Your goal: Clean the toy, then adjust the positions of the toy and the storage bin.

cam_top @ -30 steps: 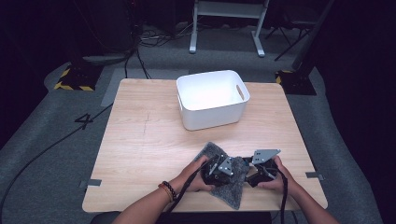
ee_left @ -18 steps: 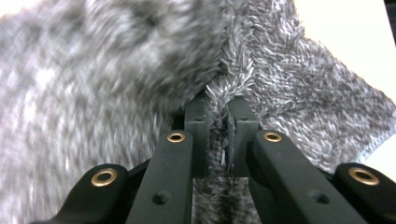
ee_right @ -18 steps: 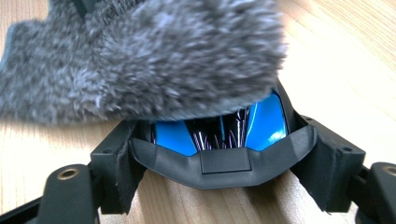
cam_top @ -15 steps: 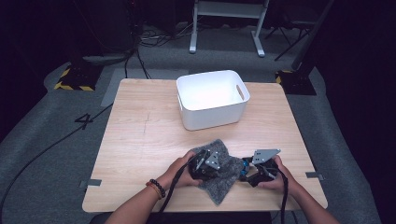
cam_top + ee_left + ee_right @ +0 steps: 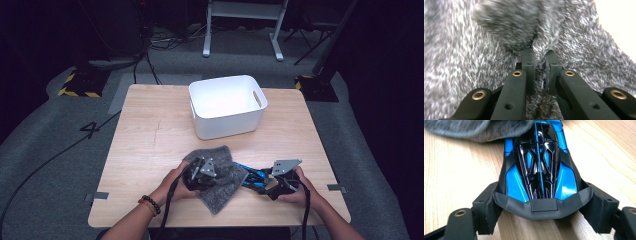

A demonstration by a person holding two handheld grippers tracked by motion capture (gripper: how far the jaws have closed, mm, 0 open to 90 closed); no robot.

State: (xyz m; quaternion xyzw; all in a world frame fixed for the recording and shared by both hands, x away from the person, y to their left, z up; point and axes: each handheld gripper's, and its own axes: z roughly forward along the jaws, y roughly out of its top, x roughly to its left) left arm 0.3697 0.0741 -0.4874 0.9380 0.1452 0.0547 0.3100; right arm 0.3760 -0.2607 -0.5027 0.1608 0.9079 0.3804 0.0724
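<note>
- left gripper (image 5: 200, 172) — jaws pinched together on the fuzzy grey cloth (image 5: 222, 180), in front of the white plastic bin (image 5: 227, 105).
- right gripper (image 5: 536, 195) clamps the glossy blue-and-black toy car (image 5: 540, 167) — its nose is under the cloth's edge.

Mottled grey-and-white fuzzy cloth (image 5: 486, 45), black jaws with brass-coloured screws. The toy car (image 5: 540, 162) gleams bright blue with glossy black panels and a matte black rear wing. White bin (image 5: 227, 106) on the pale wood-grain surface (image 5: 150, 130).

Jaws clamp blue toy car (image 5: 540, 167) — nose seemingly under grey cloth (image 5: 481, 128).
</note>
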